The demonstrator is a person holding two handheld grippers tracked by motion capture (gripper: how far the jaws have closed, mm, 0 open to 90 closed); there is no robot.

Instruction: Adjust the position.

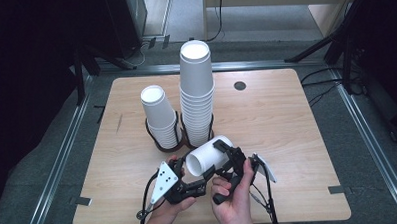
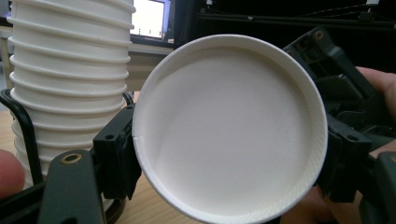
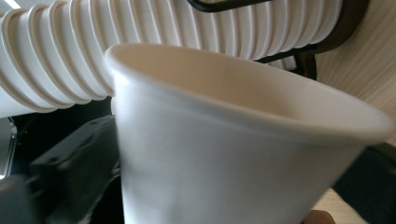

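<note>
A single white paper cup [image 1: 206, 155] lies on its side in the air over the table's front middle. My left gripper [image 1: 194, 168] is shut on its base end; in the left gripper view the cup's round bottom [image 2: 229, 126] faces the camera with a black jaw at each side. My right gripper [image 1: 231, 153] sits at the cup's open end, and whether its pads press the wall cannot be made out. In the right gripper view the cup's rim and side [image 3: 224, 154] loom close and blurred, hiding the jaws.
Just behind the held cup, a tall cup stack [image 1: 196, 92] and a shorter stack [image 1: 159, 118] stand in black wire holders. A ribbed stack [image 2: 65, 70] rises left of the cup. The wooden table [image 1: 287, 139] has a round hole [image 1: 239, 85] at the back.
</note>
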